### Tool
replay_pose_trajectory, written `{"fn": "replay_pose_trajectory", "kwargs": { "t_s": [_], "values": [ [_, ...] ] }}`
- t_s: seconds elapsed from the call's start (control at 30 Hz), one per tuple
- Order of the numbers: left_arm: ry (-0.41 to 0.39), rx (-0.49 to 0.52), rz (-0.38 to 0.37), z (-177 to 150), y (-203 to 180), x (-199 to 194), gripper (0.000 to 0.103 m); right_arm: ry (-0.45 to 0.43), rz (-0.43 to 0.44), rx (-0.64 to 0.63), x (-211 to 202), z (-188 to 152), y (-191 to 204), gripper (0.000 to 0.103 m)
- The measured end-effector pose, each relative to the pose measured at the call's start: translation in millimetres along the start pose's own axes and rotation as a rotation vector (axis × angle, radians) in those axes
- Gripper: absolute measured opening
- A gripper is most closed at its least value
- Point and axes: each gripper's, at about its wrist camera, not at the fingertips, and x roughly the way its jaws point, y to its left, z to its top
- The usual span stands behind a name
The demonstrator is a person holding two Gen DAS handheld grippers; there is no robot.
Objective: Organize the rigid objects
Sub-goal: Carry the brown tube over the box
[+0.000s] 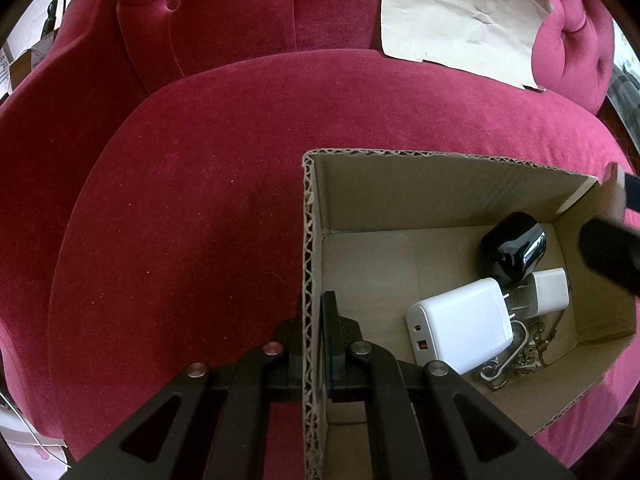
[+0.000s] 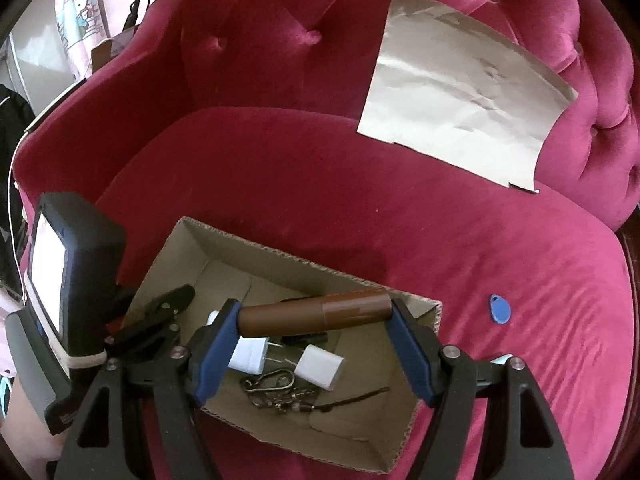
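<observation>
An open cardboard box sits on the red velvet armchair seat. Inside lie a large white charger, a small white plug, a black case and a metal keychain. My left gripper is shut on the box's left wall. My right gripper is shut on a brown cylinder, held lengthwise above the box. A blue key fob lies on the seat to the right of the box.
A creased sheet of brown paper leans on the chair back at the right. The left gripper's body shows at the left of the right wrist view. The armrests rise on both sides.
</observation>
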Motion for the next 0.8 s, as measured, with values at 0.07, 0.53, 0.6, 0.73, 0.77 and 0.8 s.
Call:
{"fn": "replay_pose_trajectory", "kwargs": {
  "t_s": [0.07, 0.53, 0.6, 0.73, 0.77, 0.8],
  "values": [
    [-0.001, 0.0, 0.0, 0, 0, 0, 0.004, 0.007, 0.001, -0.005, 3, -2, 3, 0.077],
    [-0.001, 0.0, 0.0, 0, 0, 0, 0.004, 0.061, 0.014, -0.022, 16, -13, 12, 0.077],
    [-0.001, 0.0, 0.0, 0, 0, 0, 0.004, 0.063, 0.016, -0.022, 16, -13, 12, 0.077],
    [-0.001, 0.0, 0.0, 0, 0, 0, 0.004, 0.053, 0.004, -0.023, 16, -13, 10, 0.077],
    [-0.001, 0.0, 0.0, 0, 0, 0, 0.004, 0.051, 0.0, -0.026, 16, -14, 10, 0.078],
    [-0.001, 0.0, 0.0, 0, 0, 0, 0.004, 0.05, -0.004, -0.029, 17, -13, 10, 0.084]
  ]
}}
